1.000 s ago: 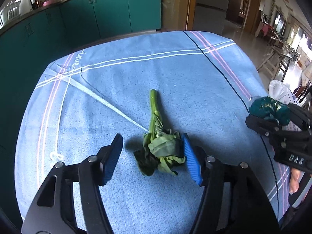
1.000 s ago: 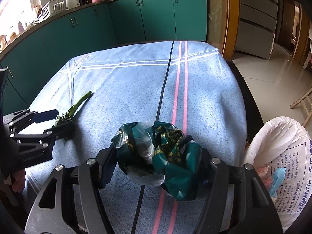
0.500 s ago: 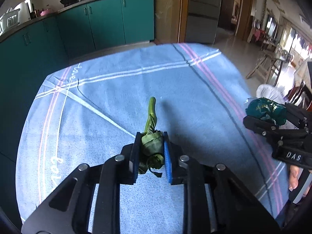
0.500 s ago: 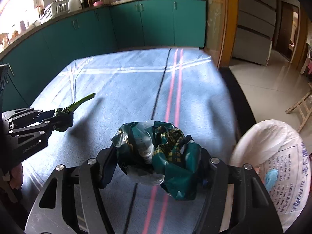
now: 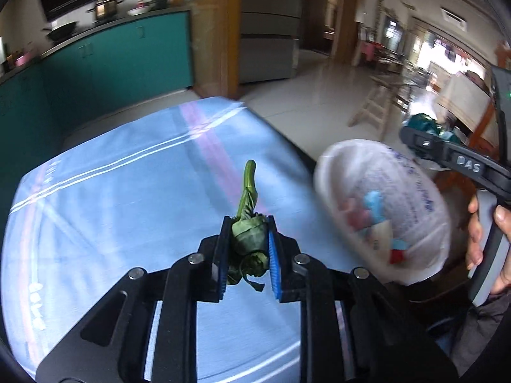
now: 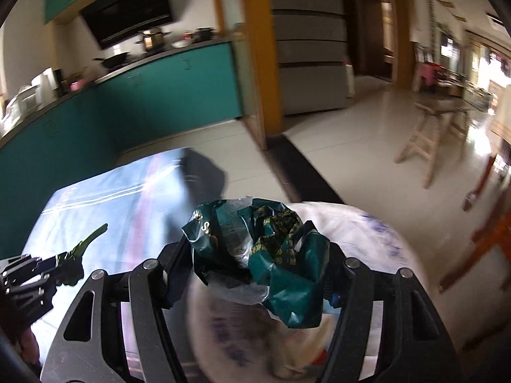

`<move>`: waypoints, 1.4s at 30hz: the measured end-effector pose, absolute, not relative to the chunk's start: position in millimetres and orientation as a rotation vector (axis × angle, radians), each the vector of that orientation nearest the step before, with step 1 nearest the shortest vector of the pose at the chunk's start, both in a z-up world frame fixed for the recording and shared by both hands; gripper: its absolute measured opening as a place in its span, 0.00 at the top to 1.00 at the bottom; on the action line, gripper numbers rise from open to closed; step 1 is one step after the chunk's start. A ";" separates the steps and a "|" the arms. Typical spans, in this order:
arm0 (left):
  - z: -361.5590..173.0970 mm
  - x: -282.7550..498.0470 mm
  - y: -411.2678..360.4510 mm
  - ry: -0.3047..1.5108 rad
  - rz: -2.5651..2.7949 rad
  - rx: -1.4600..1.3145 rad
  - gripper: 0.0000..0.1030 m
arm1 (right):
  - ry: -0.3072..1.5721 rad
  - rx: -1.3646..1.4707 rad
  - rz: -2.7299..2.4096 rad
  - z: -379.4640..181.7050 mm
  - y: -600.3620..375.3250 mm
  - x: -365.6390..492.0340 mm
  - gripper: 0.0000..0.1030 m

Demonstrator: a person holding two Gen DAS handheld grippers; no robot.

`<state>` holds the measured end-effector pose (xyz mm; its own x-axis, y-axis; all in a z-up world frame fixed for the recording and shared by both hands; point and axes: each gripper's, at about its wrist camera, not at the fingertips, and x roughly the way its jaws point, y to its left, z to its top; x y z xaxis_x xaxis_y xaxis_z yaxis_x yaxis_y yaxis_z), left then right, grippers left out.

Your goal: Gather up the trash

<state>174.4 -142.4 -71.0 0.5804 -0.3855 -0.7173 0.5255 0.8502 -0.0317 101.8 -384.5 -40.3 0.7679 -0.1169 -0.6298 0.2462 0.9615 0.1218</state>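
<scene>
My left gripper [image 5: 247, 249] clamps the greens [image 5: 247, 233] above the cloth [image 5: 111, 207]; my right gripper [image 6: 252, 265] grips the wrapper [image 6: 255, 249] over the sack [image 6: 367, 239].

Left gripper [image 5: 248, 249] holds vegetable scrap [image 5: 247, 226] above the table [image 5: 111, 207], trash bag [image 5: 383, 210] just off its right edge, right gripper [image 6: 255, 265] with crumpled wrapper [image 6: 255, 255] over the bag's mouth, cabinets [image 5: 95, 63] behind.
</scene>
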 end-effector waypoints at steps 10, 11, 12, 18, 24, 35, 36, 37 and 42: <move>-104.8 158.1 -267.0 0.885 -0.731 0.249 0.76 | 0.693 0.217 -0.359 -49.6 -431.6 81.0 0.37; -107.8 156.8 -271.2 0.886 -0.740 0.255 0.71 | 0.690 0.220 -0.361 -49.4 -434.5 78.4 0.37; -110.4 154.7 -276.2 0.884 -0.744 0.264 0.65 | 0.688 0.221 -0.364 -49.8 -437.0 74.6 0.37; -105.3 141.7 -276.2 0.803 -0.686 0.308 0.28 | 0.688 0.225 -0.379 -50.2 -441.5 68.1 0.35; -92.3 146.5 -243.6 0.780 -0.589 0.274 0.19 | 0.676 0.214 -0.377 -45.1 -432.5 70.7 0.19; -52.1 123.7 -143.0 0.657 -0.315 0.155 0.03 | 0.513 0.197 -0.341 -25.5 -399.1 33.7 0.05; -48.5 117.7 -130.2 0.646 -0.288 0.137 0.03 | 0.492 0.186 -0.320 -25.8 -390.2 27.1 0.03; -45.9 111.4 -119.0 0.637 -0.262 0.125 0.03 | 0.474 0.175 -0.297 -26.7 -380.8 20.7 0.03; -35.1 83.4 -78.4 0.594 -0.164 0.114 0.03 | 0.425 0.123 -0.225 -35.9 -333.7 -4.8 0.03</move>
